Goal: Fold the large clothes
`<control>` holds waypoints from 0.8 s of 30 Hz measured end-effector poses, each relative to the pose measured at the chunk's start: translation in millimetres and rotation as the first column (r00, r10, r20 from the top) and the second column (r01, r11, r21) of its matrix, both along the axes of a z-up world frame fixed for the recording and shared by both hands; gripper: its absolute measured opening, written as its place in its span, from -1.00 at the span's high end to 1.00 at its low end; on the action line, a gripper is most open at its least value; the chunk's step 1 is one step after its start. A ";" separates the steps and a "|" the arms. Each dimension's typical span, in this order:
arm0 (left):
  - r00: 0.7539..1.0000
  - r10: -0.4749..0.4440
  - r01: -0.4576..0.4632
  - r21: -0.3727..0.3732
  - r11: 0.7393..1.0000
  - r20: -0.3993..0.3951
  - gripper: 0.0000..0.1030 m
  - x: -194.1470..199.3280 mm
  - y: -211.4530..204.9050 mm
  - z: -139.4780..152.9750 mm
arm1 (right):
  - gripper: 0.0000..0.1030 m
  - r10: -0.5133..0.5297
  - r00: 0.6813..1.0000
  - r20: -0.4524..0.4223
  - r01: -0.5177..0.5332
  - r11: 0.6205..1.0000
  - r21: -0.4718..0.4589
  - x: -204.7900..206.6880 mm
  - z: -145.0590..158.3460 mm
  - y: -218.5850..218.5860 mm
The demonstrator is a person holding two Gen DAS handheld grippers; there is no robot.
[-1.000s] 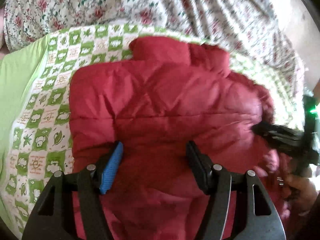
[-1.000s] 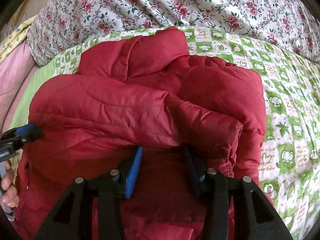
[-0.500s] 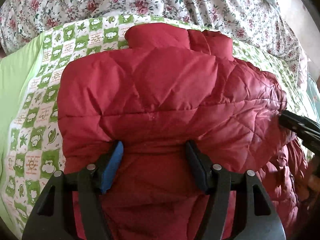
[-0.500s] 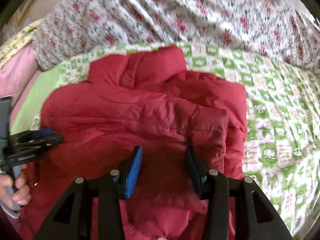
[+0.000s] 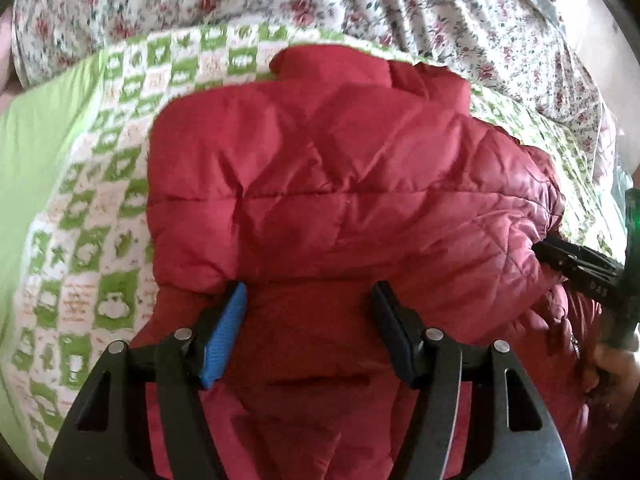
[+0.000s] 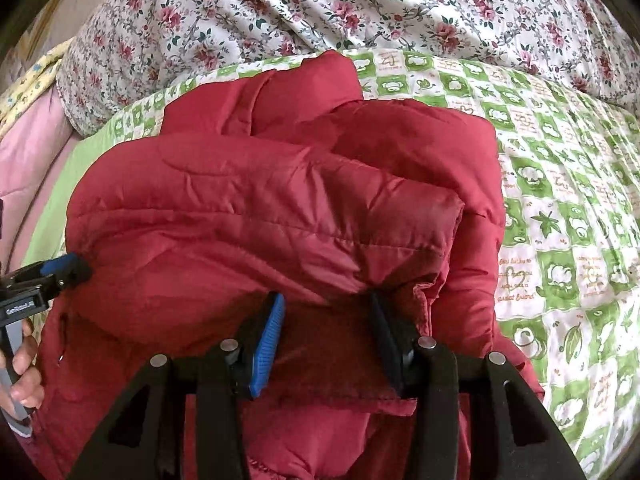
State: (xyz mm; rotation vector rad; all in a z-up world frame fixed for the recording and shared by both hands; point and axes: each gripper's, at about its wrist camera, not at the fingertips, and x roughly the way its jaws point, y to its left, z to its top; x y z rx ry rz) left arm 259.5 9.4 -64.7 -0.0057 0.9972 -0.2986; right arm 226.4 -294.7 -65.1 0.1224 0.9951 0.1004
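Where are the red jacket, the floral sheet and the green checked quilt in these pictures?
red jacket (image 6: 256,208): right wrist view, on the folded padded upper layer.
floral sheet (image 6: 400,4): right wrist view, on its creased middle.
green checked quilt (image 5: 84,240): left wrist view, on bare squares left of the jacket.

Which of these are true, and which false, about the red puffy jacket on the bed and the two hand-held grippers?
1. The red quilted jacket lies on a green-and-white checked quilt. True.
2. A floral bedcover lies beyond the jacket. True.
3. The jacket is blue. False: it is red.
4. Jacket fabric sits between the fingers of both the left gripper and the right gripper. True.
5. The jacket hangs on a hanger. False: it lies bunched on the bed.
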 end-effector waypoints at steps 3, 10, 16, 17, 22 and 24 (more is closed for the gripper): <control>1.000 0.004 -0.004 0.017 1.000 -0.002 -0.26 4.1 -3.9 -3.2 | 0.10 0.002 1.000 0.002 -0.002 1.000 0.004 -0.7 -0.4 -1.1; 1.000 0.003 -0.003 0.016 1.000 0.006 -0.26 -0.5 -2.1 -0.5 | 0.11 -0.011 1.000 -0.001 0.011 0.999 0.054 -8.5 14.0 -8.1; 1.000 0.015 -0.015 -0.011 1.000 -0.002 -0.26 -11.9 5.3 10.2 | 0.10 -0.020 1.000 -0.001 0.020 0.998 0.062 -33.5 36.1 -17.6; 1.000 0.019 -0.019 -0.019 1.000 -0.004 -0.26 -14.9 7.3 13.1 | 0.10 -0.017 1.000 -0.010 0.018 0.998 0.063 -37.1 37.4 -19.4; 1.000 0.025 -0.025 -0.029 0.999 0.001 -0.26 -34.8 15.8 24.3 | 0.10 -0.018 1.000 -0.021 0.019 0.997 0.078 -56.5 44.2 -24.0; 1.000 0.029 -0.029 -0.029 0.999 0.003 -0.26 -43.2 20.0 27.5 | 0.10 -0.015 1.000 -0.019 0.017 0.996 0.085 -63.4 46.8 -23.6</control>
